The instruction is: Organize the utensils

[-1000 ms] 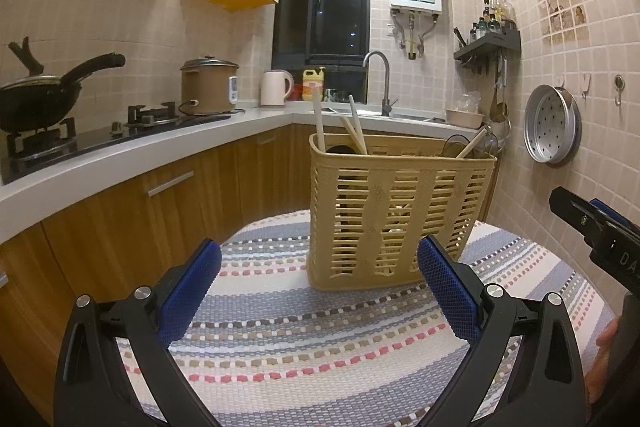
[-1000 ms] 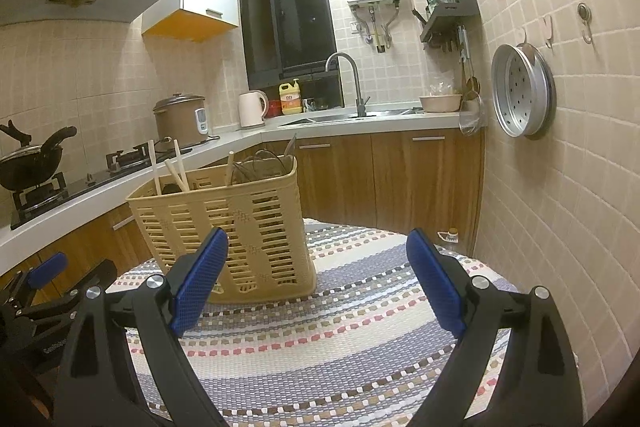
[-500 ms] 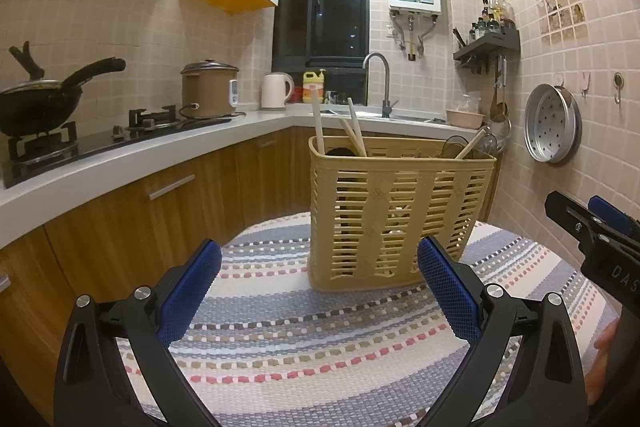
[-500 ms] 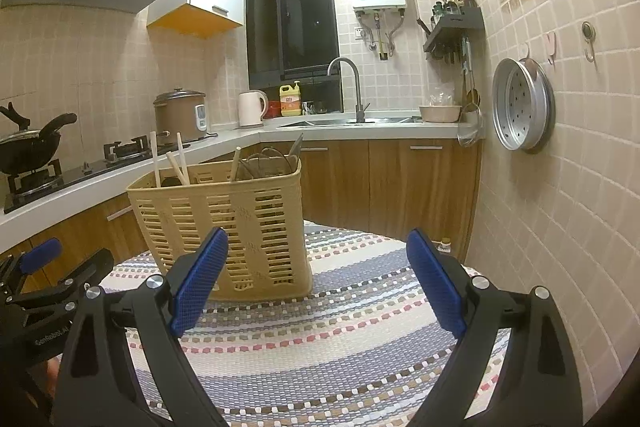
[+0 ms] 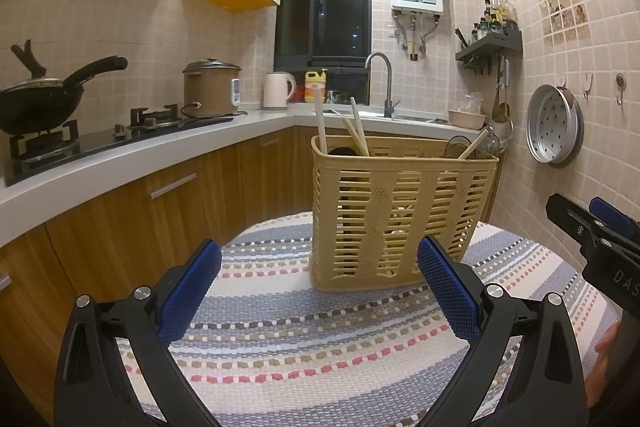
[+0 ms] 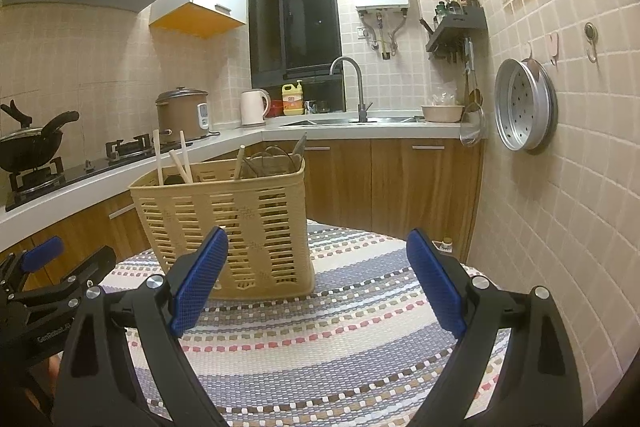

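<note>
A tan slatted plastic basket [image 5: 400, 211] stands on a round table with a striped woven cloth [image 5: 320, 339]. Wooden chopsticks [image 5: 357, 133] and other utensil handles stick up out of it. It also shows in the right wrist view [image 6: 228, 219], with chopsticks [image 6: 182, 163] at its left end. My left gripper [image 5: 319, 287] is open and empty, a short way in front of the basket. My right gripper [image 6: 318, 281] is open and empty, to the right of the basket. Each gripper shows at the edge of the other's view.
The kitchen counter [image 5: 120, 163] runs behind the table, with a black pan [image 5: 40, 99], a gas hob, a rice cooker [image 5: 210, 87], a kettle and a sink tap [image 5: 384, 83]. A metal steamer tray [image 6: 524, 105] hangs on the tiled right wall.
Both grippers have drifted slightly and stay open. The right gripper shows a little lower at the right edge of the left view. The basket has not moved.
</note>
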A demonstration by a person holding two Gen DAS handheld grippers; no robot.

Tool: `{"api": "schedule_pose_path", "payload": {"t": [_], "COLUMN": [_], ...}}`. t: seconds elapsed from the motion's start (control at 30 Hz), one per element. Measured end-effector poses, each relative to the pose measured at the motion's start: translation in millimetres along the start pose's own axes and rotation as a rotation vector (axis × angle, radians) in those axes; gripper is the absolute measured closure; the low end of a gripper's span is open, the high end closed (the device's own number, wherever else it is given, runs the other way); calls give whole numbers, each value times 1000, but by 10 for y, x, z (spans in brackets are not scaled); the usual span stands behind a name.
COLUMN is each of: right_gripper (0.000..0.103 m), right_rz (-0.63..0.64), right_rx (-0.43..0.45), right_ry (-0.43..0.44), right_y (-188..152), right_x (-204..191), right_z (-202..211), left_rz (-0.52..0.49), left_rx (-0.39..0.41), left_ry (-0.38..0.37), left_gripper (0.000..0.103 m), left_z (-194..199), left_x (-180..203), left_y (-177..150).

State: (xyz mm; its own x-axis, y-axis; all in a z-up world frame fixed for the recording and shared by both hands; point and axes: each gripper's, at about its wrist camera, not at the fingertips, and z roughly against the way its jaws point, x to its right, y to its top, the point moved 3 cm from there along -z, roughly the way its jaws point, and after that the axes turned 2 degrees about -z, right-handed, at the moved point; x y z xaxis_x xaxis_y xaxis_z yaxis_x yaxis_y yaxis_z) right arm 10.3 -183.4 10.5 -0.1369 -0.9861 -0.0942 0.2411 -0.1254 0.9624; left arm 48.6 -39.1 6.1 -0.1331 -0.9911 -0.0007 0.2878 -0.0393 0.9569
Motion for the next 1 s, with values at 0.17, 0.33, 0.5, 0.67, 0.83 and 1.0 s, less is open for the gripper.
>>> {"api": "schedule_pose_path", "payload": {"t": [0.17,0.33,0.5,0.67,0.83,1.0], "right_gripper": [17,17,16,14,14,14], "right_rz": [2,3,5,5,4,7], "right_rx": [-1,-5,-11,-7,-9,-9], "right_ry": [3,2,3,3,5,6], "right_y": [4,-1,-19,-18,-18,-17], "right_x": [-9,-13,-25,-32,-28,-33], "right_z": [-5,-15,-26,-26,-29,-28], "left_rz": [-4,-7,-8,-8,-13,-13], "left_rx": [4,1,2,0,2,3], "left_ry": [1,-2,-2,-2,-3,-1], "left_gripper": [8,8,8,8,8,8], "left_z": [4,7,7,3,-3,2], "left_x": [11,21,16,12,24,29], "left_y": [1,1,0,0,0,1]}}
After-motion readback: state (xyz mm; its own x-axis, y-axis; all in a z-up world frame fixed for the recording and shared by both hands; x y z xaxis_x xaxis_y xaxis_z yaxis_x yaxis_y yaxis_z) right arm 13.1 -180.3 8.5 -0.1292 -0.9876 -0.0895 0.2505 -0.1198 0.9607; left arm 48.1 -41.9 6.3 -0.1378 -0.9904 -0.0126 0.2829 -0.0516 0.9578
